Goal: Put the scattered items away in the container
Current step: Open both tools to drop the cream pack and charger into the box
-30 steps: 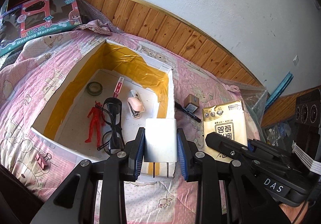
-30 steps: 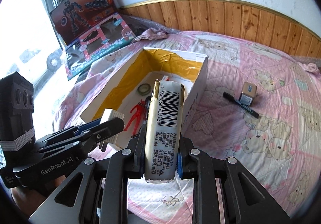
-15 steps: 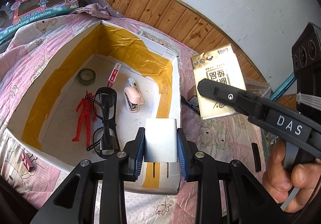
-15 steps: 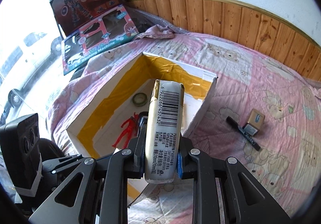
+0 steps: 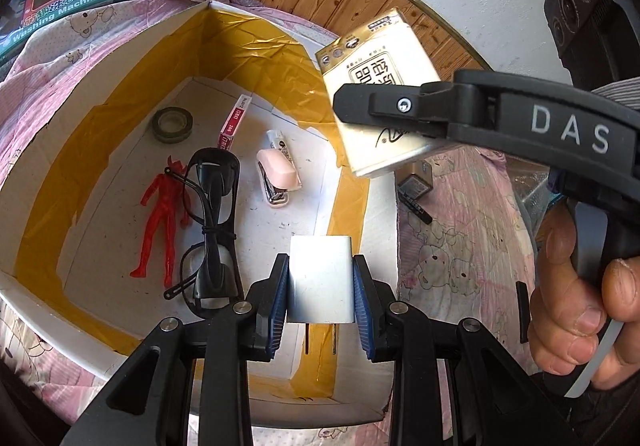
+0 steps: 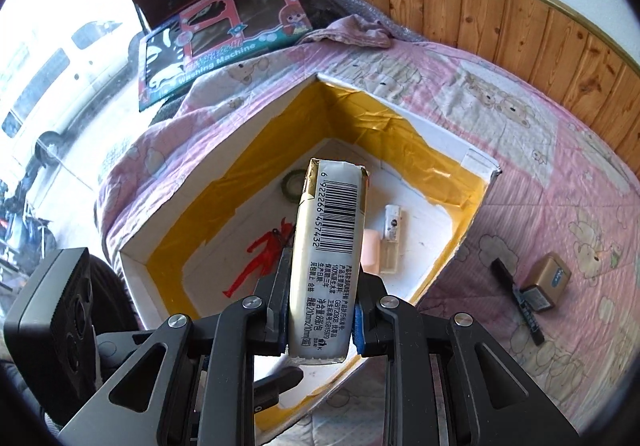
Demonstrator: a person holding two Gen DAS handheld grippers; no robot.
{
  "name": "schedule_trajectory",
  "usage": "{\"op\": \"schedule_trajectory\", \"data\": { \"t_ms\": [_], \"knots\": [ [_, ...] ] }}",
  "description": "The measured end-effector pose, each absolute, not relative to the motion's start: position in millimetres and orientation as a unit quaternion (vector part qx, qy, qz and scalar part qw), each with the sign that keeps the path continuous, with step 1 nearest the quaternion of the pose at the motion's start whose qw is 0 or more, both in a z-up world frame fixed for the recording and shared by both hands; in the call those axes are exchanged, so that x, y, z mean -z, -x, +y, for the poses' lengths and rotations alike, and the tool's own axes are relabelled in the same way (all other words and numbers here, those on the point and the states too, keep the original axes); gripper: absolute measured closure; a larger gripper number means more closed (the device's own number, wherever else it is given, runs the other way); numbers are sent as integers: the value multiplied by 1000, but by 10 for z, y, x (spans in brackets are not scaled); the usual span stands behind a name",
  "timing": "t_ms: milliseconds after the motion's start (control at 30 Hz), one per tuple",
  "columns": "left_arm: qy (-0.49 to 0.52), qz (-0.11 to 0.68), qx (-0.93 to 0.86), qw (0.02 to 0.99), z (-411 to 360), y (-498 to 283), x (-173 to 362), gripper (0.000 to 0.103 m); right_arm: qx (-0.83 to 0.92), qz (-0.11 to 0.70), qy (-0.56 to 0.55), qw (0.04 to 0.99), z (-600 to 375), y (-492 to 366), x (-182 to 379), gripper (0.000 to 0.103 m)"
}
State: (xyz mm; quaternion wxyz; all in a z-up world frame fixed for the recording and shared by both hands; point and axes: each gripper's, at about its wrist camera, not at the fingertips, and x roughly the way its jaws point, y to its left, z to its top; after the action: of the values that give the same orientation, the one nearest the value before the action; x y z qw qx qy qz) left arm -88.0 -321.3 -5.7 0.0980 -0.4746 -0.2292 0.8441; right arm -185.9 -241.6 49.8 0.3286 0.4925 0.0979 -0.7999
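My left gripper [image 5: 320, 282] is shut on a white plug adapter [image 5: 320, 270], its prongs pointing down over the near right corner of the white box with yellow-taped walls [image 5: 256, 34]. My right gripper [image 6: 320, 286] is shut on a gold-and-white tissue pack [image 6: 328, 254], held above the box's [image 6: 224, 174] right side; from the left wrist view the pack [image 5: 376, 74] hangs over the right wall. Inside lie a red figure [image 5: 162, 214], black glasses [image 5: 212, 214], a pink stapler [image 5: 278, 174], a tape roll [image 5: 172, 124] and a small red-and-white packet [image 5: 234, 122].
On the pink bear-print quilt right of the box lie a small gold battery [image 6: 546, 282] and a black stick [image 6: 518, 300]. Toy boxes [image 6: 216, 34] lean at the back left. A wood-panelled wall [image 6: 500, 14] runs behind. A hand [image 5: 576, 294] grips the right handle.
Both grippers have moved forward and higher over the box. The tissue pack has risen from beside the box to above its right wall. Both grips are unchanged.
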Motion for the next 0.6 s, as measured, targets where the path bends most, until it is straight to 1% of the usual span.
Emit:
{"op": "schedule_trajectory", "data": {
  "t_ms": [67,100,167,233,267,367,600],
  "knots": [
    [477,-230,-843,95,-3222,908,81,72,796,107,-499,326,-2435,1872,-412,78],
    [478,-232,-842,94,-3228,925,94,72,794,107,-503,325,-2431,1883,-368,75],
    [479,-231,-841,92,-3235,953,113,72,790,106,-510,323,-2418,1902,-290,75],
    [484,-230,-839,94,-3233,981,138,72,793,106,-508,319,-2397,1899,-246,64],
    [484,-232,-839,92,-3244,984,144,71,795,103,-507,317,-2377,1897,-237,62],
    [483,-230,-840,90,-3271,984,143,70,802,75,-503,312,-2266,1901,-272,62],
    [470,-223,-850,80,-3369,888,-4,70,828,7,-462,318,-2004,1734,-607,62]
  ]
}}
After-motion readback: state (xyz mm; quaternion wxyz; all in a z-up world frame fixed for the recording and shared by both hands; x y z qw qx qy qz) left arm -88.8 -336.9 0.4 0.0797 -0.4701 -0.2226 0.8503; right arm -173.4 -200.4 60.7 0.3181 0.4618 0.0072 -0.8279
